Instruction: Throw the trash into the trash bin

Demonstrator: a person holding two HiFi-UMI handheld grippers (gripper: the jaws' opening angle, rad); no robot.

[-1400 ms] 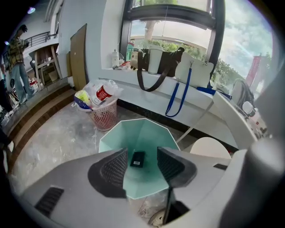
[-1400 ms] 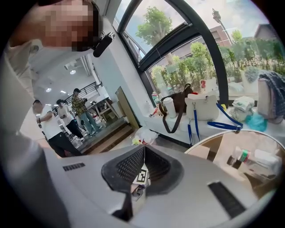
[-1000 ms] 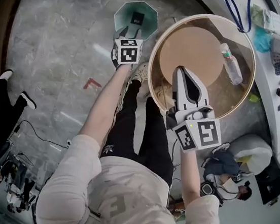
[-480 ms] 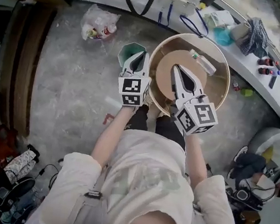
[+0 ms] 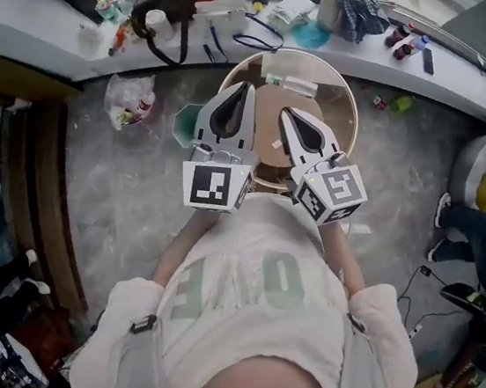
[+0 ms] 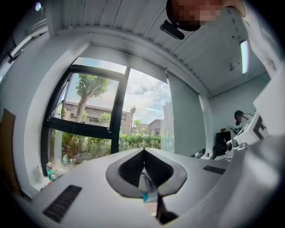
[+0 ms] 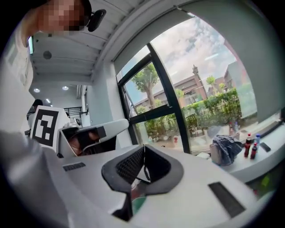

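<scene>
In the head view both grippers are held up close in front of the person's chest, pointing away, level. My left gripper [image 5: 247, 86] is shut and holds nothing; in the left gripper view its tips [image 6: 143, 150] meet against the window. My right gripper [image 5: 283, 111] is also shut and empty, its tips [image 7: 143, 146] touching. The green trash bin [image 5: 184, 125] stands on the floor below, mostly hidden behind the left gripper. A clear plastic bottle [image 5: 291, 83] lies on the round wooden table [image 5: 349, 114] beyond the grippers.
A plastic bag of trash [image 5: 129, 99] lies on the grey floor left of the bin. A long white counter [image 5: 61, 23] with bags, bottles and cloths curves along the window. A beanbag [image 5: 485, 176] and cables sit at the right.
Both grippers have risen from bin and table height toward the head camera. The left gripper, earlier low over the green bin, has left it. The view has swung toward the window counter.
</scene>
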